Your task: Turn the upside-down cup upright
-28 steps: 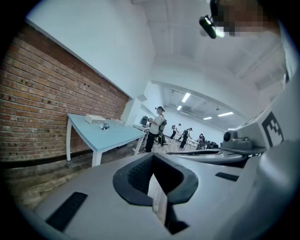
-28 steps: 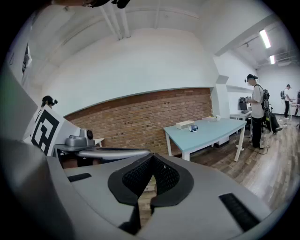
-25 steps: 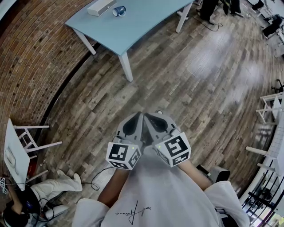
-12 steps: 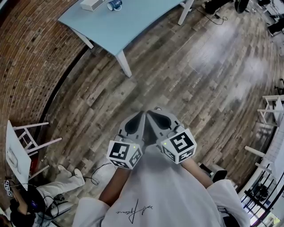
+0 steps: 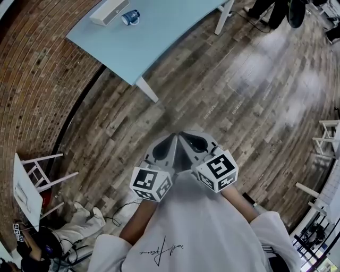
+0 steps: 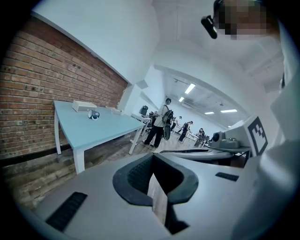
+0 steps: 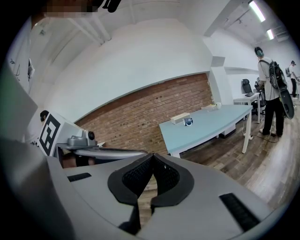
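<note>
Table slides back down into frame, both grippers well short of it.
The blue cup sits on the light-blue table, just beside a white box. Left gripper and right gripper: jaws pressed together, holding nothing.

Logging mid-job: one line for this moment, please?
left gripper shut, empty | right gripper shut, empty | cup on table, far off

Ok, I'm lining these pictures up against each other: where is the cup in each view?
Head view: top left, cup on the blue table.
Left gripper view: cup left of centre, far off.
Right gripper view: cup slightly right of centre.
Shared landmark: the white box beside the cup, in all three.
</note>
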`<state>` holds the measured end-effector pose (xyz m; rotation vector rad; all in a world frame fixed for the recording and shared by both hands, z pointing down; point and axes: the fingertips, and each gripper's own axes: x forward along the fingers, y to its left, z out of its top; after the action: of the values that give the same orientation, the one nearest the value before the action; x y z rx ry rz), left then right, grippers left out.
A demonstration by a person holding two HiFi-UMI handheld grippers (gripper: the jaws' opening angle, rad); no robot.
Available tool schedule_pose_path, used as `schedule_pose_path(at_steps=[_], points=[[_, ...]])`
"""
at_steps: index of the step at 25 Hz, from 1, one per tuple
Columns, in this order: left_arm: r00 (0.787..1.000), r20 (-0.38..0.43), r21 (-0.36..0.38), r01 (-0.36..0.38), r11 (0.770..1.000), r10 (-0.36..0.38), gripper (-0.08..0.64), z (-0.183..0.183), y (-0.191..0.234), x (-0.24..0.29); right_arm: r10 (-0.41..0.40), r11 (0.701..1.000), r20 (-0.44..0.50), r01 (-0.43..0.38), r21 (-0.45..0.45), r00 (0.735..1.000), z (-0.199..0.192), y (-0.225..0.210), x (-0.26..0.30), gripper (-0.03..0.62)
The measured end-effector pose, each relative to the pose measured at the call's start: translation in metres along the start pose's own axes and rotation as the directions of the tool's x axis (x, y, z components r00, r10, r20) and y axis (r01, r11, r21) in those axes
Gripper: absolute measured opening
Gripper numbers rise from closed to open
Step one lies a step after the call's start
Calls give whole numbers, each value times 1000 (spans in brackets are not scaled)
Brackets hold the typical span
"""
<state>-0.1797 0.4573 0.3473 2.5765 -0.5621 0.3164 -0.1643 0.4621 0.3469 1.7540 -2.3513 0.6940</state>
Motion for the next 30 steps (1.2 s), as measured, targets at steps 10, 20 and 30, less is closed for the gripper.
schedule_pose_path(at_steps=[10, 20, 30], points=[[1000, 12, 40, -20, 999, 19, 5, 13, -13, 48, 21, 999, 7, -21, -41, 1000, 20, -51, -1, 21], [998, 37, 35, -49, 998, 48, 5, 23, -15, 63, 24, 998, 18, -23, -59, 1000, 28, -63, -5, 21], [1000, 14, 29, -19, 999, 18, 5, 30, -5, 98, -48, 998, -8, 48, -32, 999, 30, -100, 12, 21]])
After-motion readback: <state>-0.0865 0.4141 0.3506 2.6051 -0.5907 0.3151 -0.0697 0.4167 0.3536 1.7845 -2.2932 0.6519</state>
